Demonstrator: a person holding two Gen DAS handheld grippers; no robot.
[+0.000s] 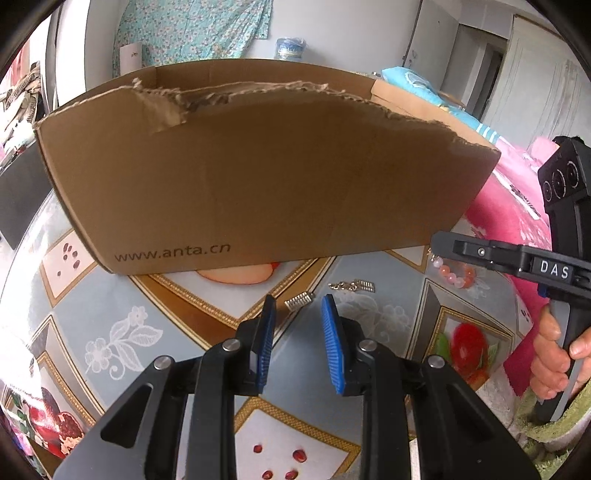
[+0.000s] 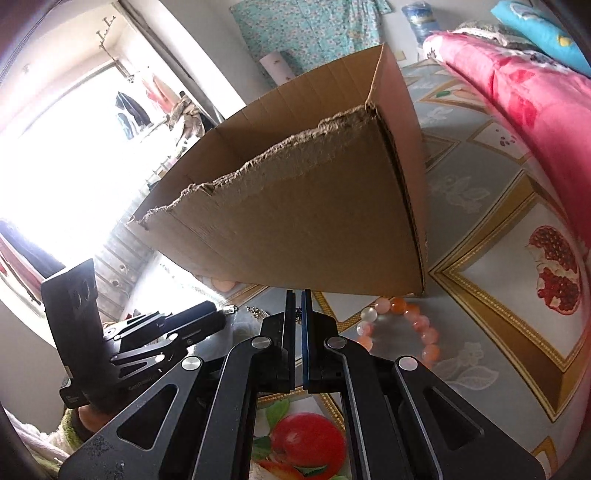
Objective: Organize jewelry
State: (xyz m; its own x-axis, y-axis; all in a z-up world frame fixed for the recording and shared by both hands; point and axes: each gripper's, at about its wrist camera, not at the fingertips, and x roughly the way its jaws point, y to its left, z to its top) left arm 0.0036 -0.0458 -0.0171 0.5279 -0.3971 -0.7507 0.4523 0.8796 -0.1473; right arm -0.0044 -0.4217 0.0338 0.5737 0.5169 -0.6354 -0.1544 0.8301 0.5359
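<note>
Left wrist view: your torn cardboard box (image 1: 258,177) fills twelve o'clock on the fruit-print tablecloth (image 1: 122,302). Left gripper (image 1: 298,310) is released; silver chain (image 1: 351,286) lies at one o'clock. Right gripper (image 2: 298,306) is clenched, holding nothing visible; bead bracelet (image 2: 402,325) just beside it at two o'clock.

A bright window (image 2: 55,155) floods the room with daylight. A floral turquoise cloth (image 1: 192,26) hangs on the pale wall (image 1: 351,26), a grey door (image 1: 484,74) stands beyond, and pink bedding (image 2: 517,85) lies alongside.
</note>
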